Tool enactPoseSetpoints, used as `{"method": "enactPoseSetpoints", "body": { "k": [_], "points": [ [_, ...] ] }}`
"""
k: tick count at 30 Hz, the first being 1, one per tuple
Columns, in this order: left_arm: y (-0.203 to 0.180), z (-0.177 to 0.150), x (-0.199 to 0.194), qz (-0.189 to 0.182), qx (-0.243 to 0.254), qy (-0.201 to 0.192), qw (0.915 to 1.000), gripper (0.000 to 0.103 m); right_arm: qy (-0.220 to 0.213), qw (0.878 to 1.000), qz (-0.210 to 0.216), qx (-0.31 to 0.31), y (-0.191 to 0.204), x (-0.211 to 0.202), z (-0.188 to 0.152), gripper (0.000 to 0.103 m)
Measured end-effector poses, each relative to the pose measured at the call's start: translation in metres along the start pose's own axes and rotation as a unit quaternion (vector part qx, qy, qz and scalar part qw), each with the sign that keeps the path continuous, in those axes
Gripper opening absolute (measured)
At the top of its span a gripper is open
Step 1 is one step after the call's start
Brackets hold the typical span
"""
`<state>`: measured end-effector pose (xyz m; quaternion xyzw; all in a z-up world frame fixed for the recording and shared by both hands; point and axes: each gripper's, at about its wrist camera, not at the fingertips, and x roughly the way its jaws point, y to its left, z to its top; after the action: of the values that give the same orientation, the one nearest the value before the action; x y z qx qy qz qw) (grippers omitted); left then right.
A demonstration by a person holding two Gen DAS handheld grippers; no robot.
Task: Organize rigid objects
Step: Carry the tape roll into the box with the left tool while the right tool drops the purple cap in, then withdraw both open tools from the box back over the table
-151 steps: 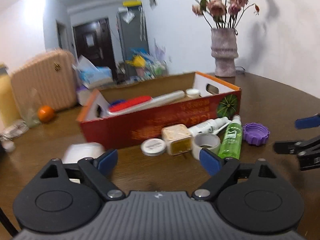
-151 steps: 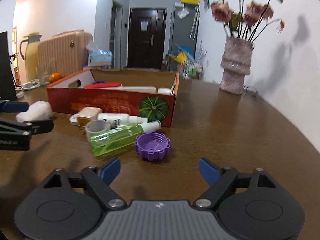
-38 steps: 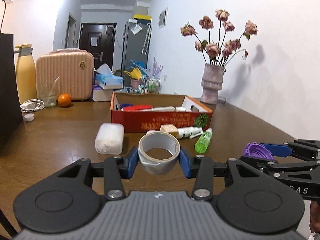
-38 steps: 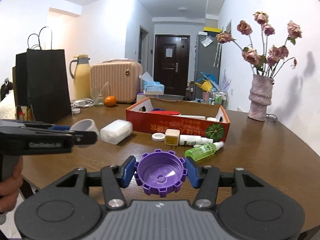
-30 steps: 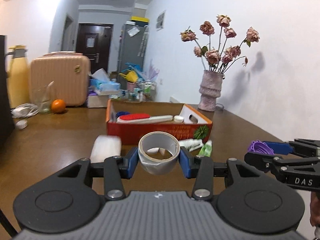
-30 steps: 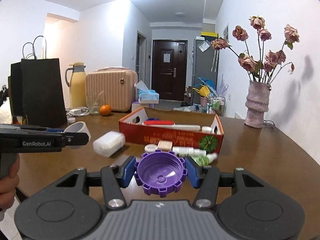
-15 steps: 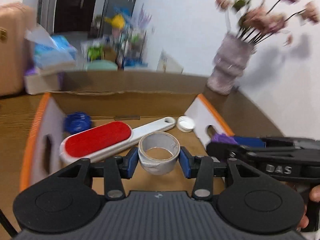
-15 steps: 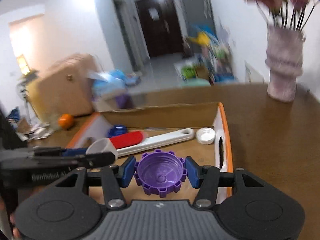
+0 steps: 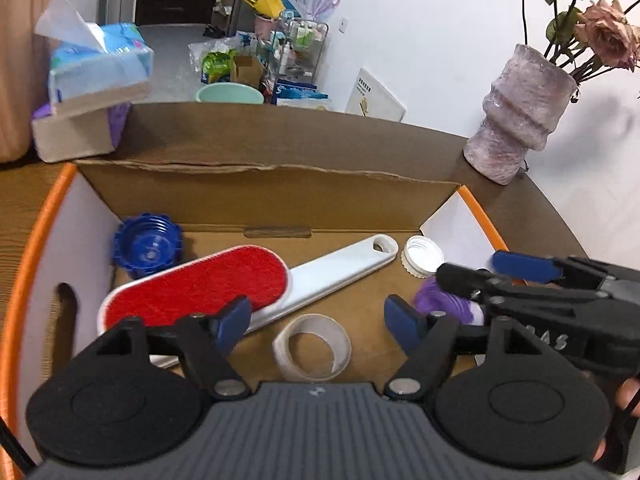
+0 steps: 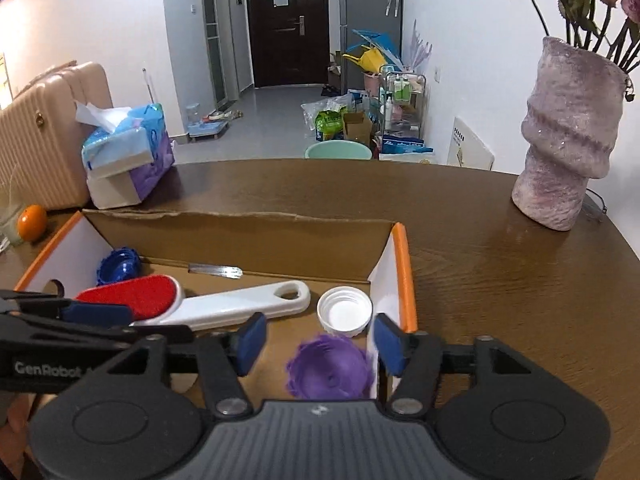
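Observation:
Both grippers hover over the open cardboard box (image 9: 256, 184). My left gripper (image 9: 318, 318) is open; the grey tape roll (image 9: 312, 348) lies loose on the box floor below it. My right gripper (image 10: 318, 344) is open; the purple lid (image 10: 330, 372), blurred, sits free between and below its fingers. The right gripper also shows in the left wrist view (image 9: 464, 276), with the purple lid (image 9: 442, 304) under it. In the box lie a red-and-white lint brush (image 9: 224, 280), a blue lid (image 9: 147, 247) and a white cap (image 9: 424, 257).
A pink vase (image 10: 568, 160) with dried flowers stands on the brown table (image 10: 520, 280) to the right of the box. A tissue box (image 10: 128, 156), an orange (image 10: 32, 220) and a pink suitcase (image 10: 44, 128) stand behind and left of it.
Both grippers have opened over the box. The tape roll has dropped from the left one onto the box floor, and the purple lid has left the right one's pads.

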<state>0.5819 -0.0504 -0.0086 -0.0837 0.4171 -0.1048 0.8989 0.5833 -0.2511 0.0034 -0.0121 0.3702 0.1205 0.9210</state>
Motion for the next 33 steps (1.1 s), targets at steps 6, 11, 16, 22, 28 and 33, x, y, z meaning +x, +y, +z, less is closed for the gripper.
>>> {"method": "enactPoseSetpoints", "body": {
  "k": [6,11,16,22,28,33],
  "points": [
    [-0.009,0.008,-0.061,0.008,0.030,-0.032,0.9990,0.086,-0.011,1.000,0.000,-0.006,0.007,-0.044,0.012,0.064],
    [-0.019,0.003,-0.131,0.017,0.063,-0.074,0.9951,0.094,-0.017,0.999,0.004,-0.028,0.020,-0.098,0.018,0.072],
    [-0.029,-0.016,-0.185,0.033,0.086,-0.106,0.9901,0.098,-0.027,0.999,0.008,-0.040,0.032,-0.146,0.012,0.077],
    [-0.036,-0.060,-0.227,0.050,0.113,-0.183,0.9754,0.103,-0.067,0.997,0.009,-0.045,0.044,-0.196,-0.014,0.082],
    [-0.030,-0.105,-0.244,0.053,0.088,-0.241,0.9651,0.103,-0.134,0.990,0.007,-0.036,0.048,-0.230,-0.059,0.085],
    [-0.016,-0.144,-0.254,0.052,0.084,-0.288,0.9527,0.103,-0.189,0.981,0.013,-0.030,0.053,-0.248,-0.099,0.087]
  ]
}}
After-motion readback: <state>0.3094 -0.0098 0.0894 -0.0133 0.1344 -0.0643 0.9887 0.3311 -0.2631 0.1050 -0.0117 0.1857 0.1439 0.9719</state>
